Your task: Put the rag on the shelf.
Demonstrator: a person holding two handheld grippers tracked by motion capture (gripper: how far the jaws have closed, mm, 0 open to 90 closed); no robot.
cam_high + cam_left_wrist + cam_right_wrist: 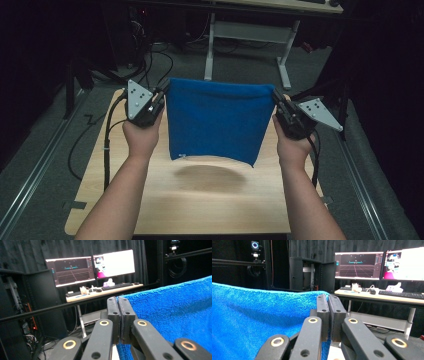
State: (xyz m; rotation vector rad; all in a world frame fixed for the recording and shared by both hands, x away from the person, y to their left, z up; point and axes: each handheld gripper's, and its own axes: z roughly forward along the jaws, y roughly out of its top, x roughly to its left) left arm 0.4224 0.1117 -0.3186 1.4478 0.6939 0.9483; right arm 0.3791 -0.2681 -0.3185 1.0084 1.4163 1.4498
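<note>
A blue towel (215,120) hangs in the air above the wooden table (200,200), stretched flat between my two grippers and casting a shadow below. My left gripper (164,92) is shut on its upper left corner, and my right gripper (275,96) is shut on its upper right corner. In the left gripper view the jaws (117,305) are pressed together on the towel (175,312) edge, the cloth spreading to the right. In the right gripper view the gripper (328,303) pinches the towel (257,322), which spreads to the left.
A desk with white legs (285,55) stands beyond the table, with cables on the floor (150,60). Two lit monitors (92,267) and a keyboard sit on that desk. Metal rails (45,160) run along both sides of the table.
</note>
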